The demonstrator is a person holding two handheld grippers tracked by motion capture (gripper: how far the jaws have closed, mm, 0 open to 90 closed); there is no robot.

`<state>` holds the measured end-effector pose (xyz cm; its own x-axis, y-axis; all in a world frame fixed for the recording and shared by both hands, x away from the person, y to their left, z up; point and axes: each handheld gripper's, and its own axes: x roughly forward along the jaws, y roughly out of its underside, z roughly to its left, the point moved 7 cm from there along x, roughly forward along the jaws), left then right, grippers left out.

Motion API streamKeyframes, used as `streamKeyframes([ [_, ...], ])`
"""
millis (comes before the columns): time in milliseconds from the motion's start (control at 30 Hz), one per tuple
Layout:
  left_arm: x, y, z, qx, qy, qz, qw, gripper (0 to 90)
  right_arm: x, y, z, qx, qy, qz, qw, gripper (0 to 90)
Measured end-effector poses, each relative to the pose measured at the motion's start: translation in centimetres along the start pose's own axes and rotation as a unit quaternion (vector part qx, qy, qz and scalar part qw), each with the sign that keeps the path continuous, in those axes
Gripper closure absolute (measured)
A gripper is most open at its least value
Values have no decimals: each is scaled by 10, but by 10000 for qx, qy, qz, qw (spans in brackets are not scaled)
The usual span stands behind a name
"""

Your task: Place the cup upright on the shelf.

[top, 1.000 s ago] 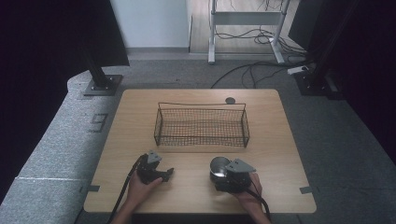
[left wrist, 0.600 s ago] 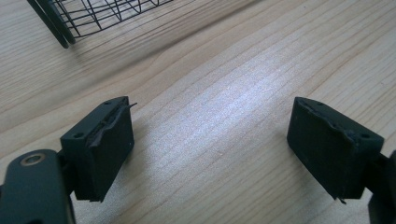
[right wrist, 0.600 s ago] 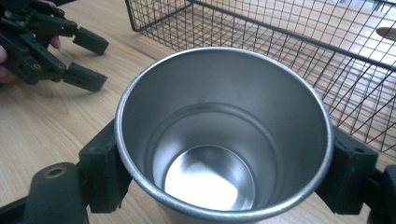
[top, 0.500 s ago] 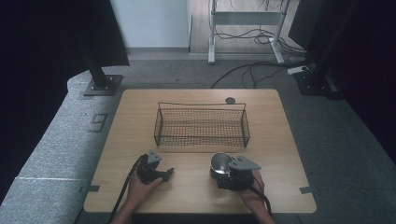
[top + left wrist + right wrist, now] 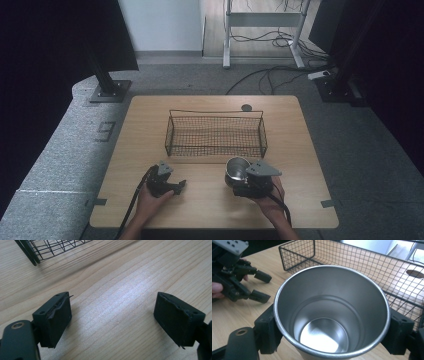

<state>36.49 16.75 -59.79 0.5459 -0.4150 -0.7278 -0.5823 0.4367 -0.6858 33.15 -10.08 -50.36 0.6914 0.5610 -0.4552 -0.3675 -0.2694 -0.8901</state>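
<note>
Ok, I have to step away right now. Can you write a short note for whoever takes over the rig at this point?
Right gripper: shut on the steel cup, one jaw on each side of it, near the table's front edge. The cup is upright and empty.
Left gripper: open, holding nothing, low over bare table.
Wire basket: mid-table, just beyond the cup, nothing in it.
Done: the cup is gripped.
Left: probably carry the cup forward and set it in the basket, then let go. The left gripper is free to steady the basket if needed.
</note>
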Motion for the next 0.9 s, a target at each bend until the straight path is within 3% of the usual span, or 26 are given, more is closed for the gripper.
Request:
streamKeyframes([
  [900, 0, 0, 0, -4, 1, -2, 10000, 146, 2, -30, -19, 164, 17, -149, 9998, 183],
])
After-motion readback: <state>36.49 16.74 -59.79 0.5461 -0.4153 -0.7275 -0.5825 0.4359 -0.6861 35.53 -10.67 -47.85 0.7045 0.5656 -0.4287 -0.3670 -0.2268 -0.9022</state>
